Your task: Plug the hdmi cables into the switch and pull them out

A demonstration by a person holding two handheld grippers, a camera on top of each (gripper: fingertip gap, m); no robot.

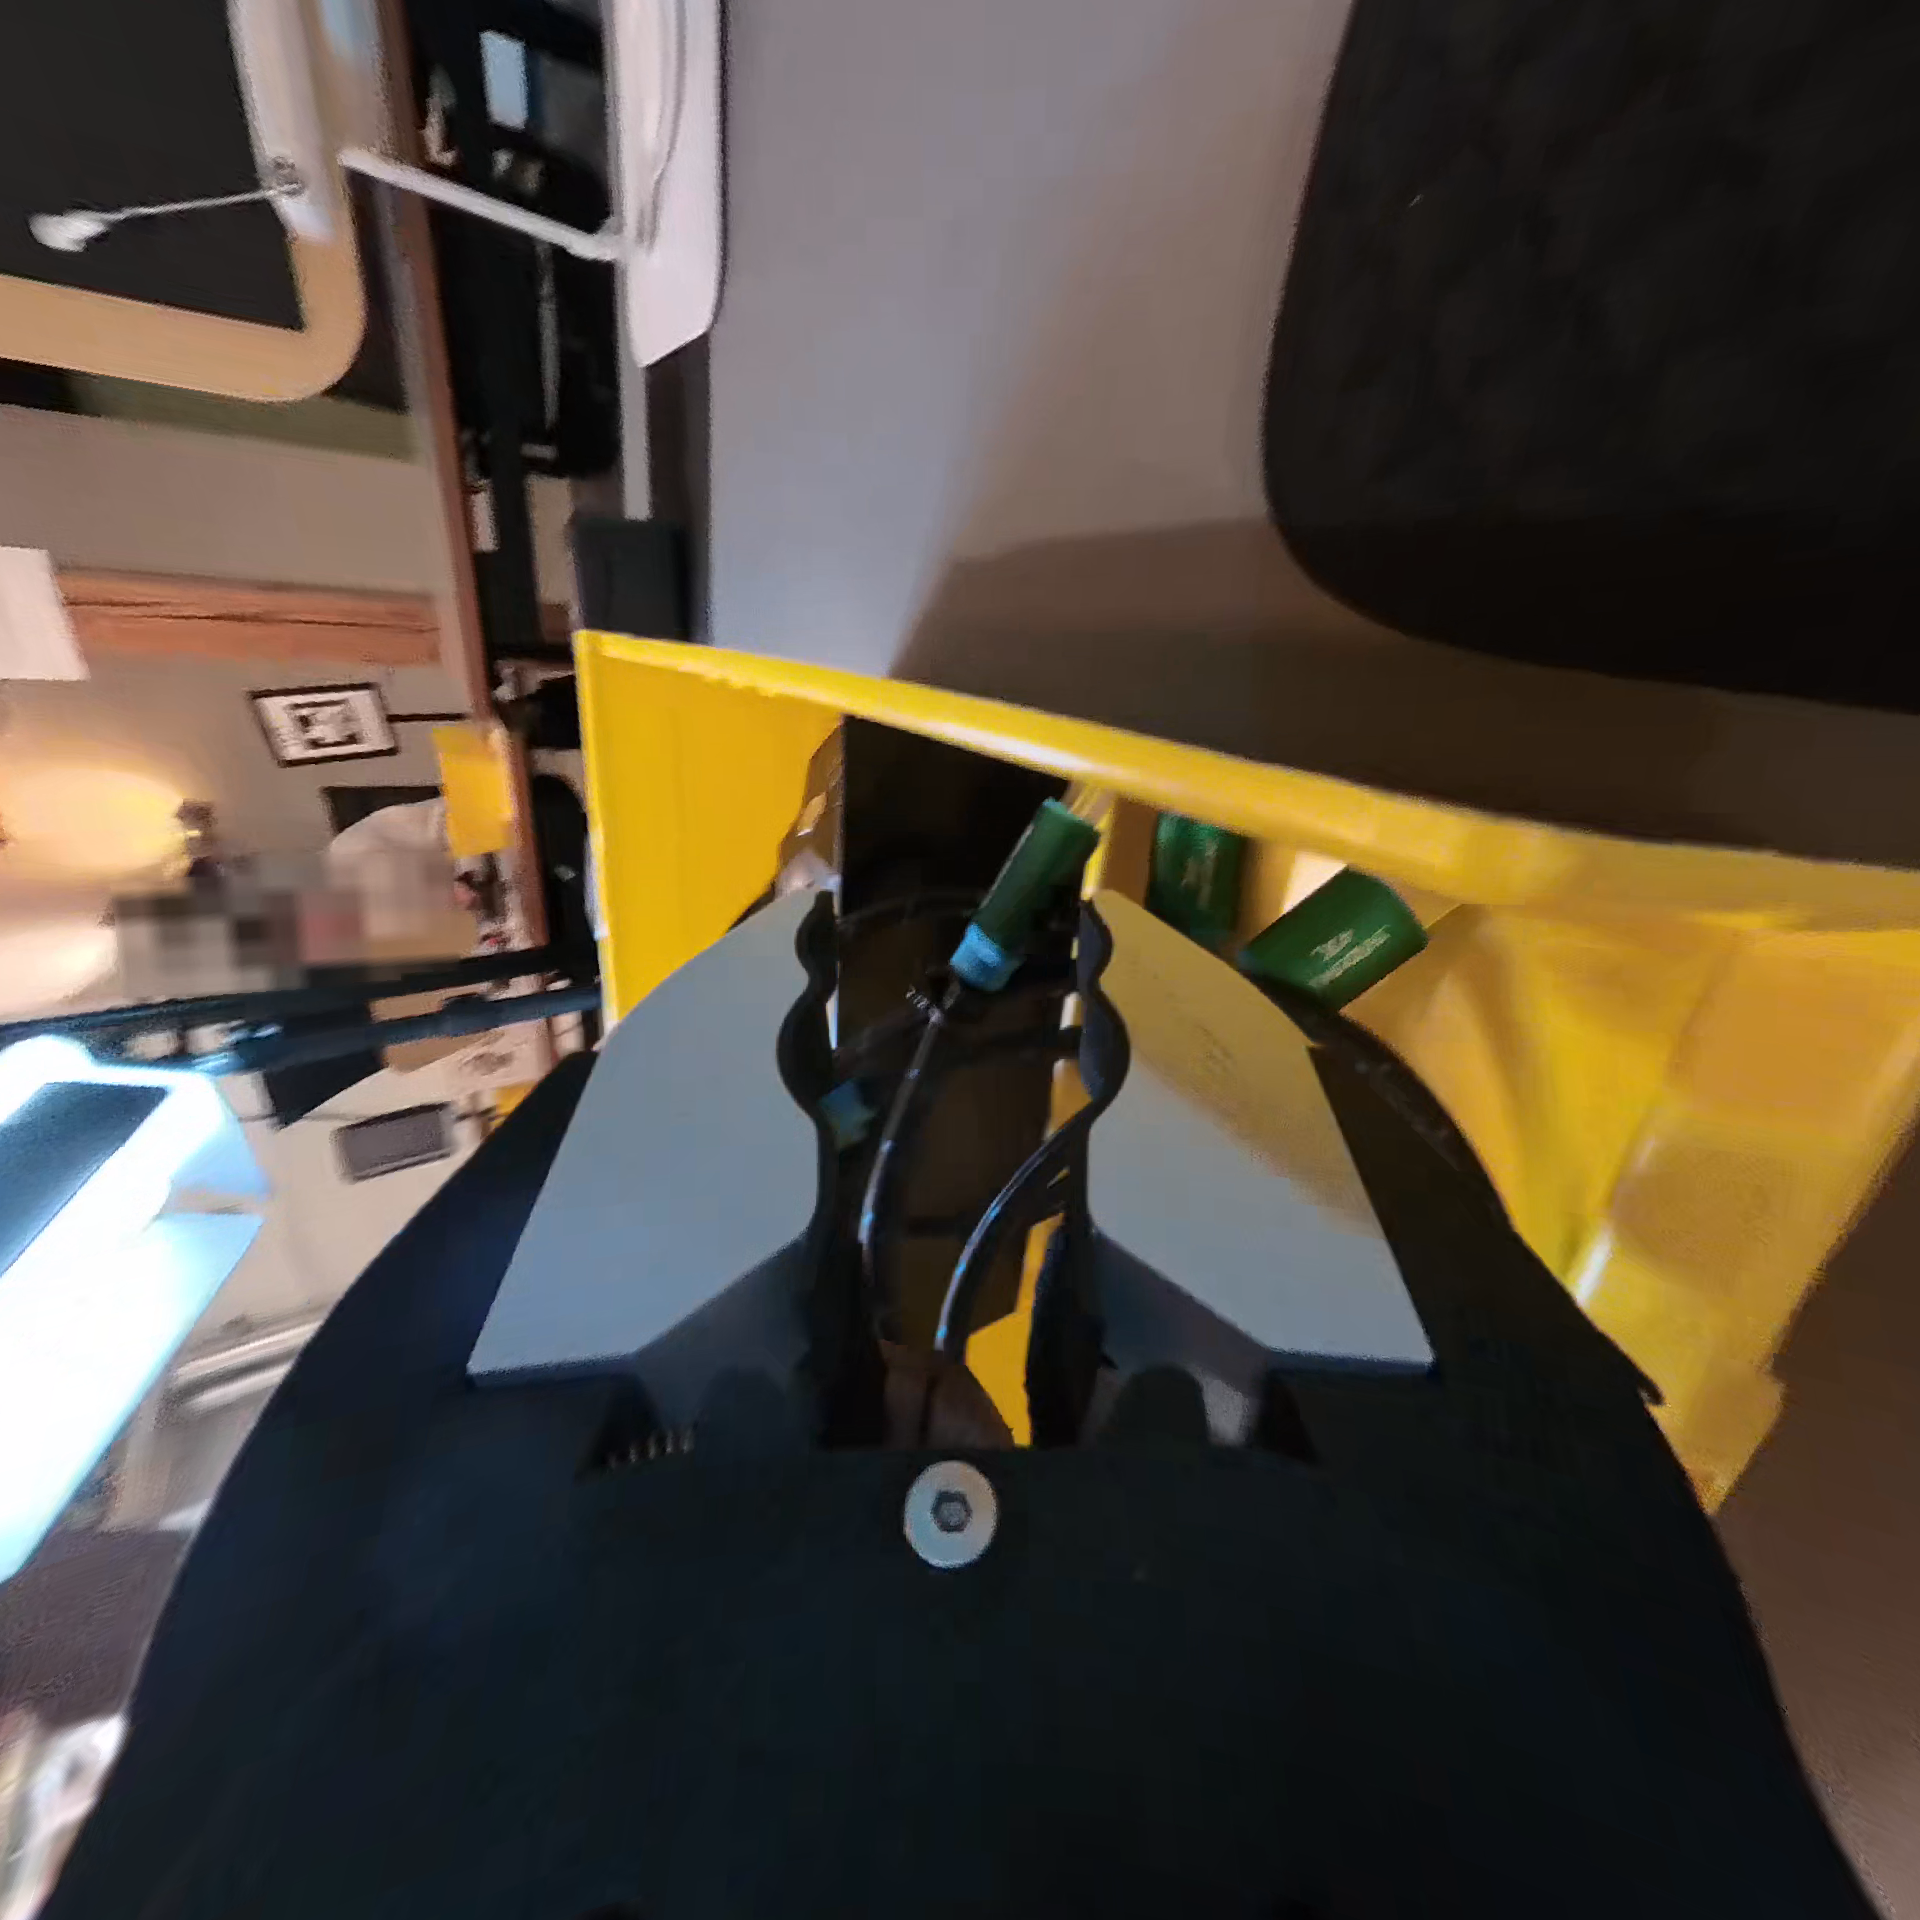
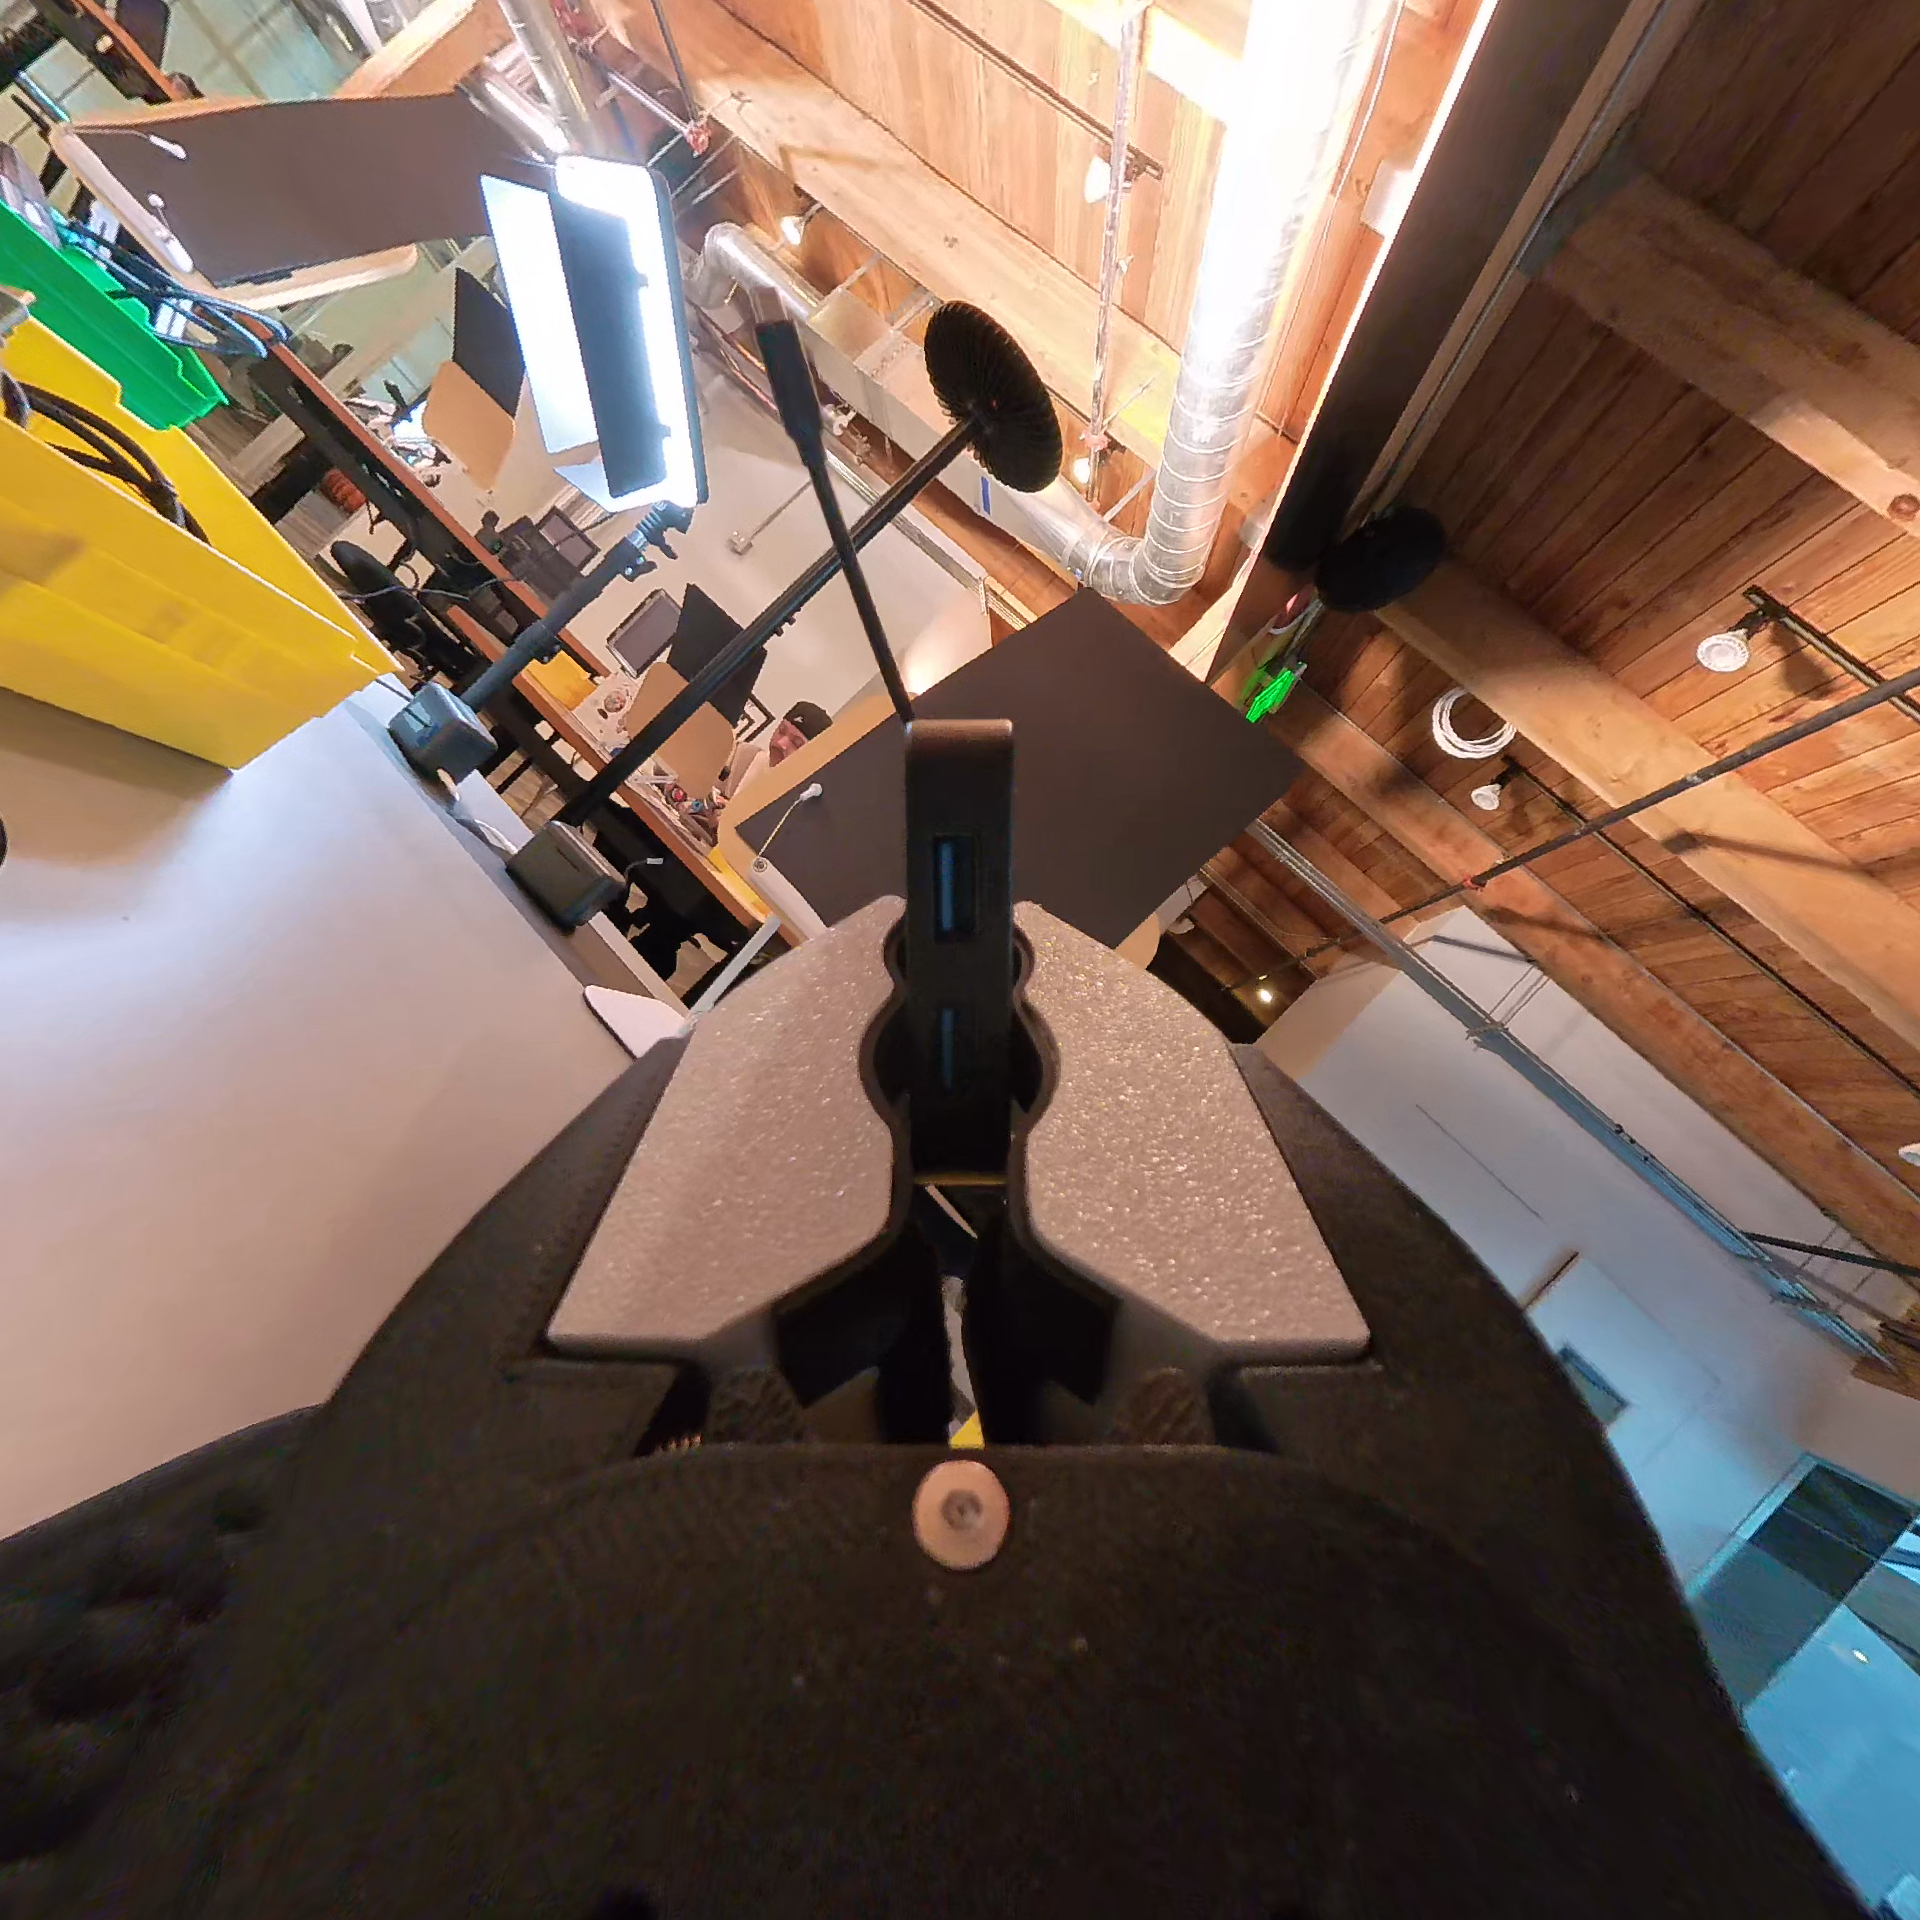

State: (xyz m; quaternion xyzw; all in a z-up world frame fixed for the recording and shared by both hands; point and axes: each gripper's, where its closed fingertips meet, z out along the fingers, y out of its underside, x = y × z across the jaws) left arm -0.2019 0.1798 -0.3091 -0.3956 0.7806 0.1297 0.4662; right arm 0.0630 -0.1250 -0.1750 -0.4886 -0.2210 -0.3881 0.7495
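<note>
1. The right tool (image 2: 958, 997) is clamped on the switch (image 2: 958, 935), raised off the counter (image 2: 208, 1039) with its blue ports facing the camera, probably so a plug can be brought to them.
2. The left tool (image 1: 951, 987) is parted over the yellow bin (image 1: 1558, 1039), gripping nothing, likely reaching for a cable.
3. Inside the bin, green plugs (image 1: 1029, 883) and thin black cables (image 1: 894, 1143) lie tangled; the loops could snag a pick.
</note>
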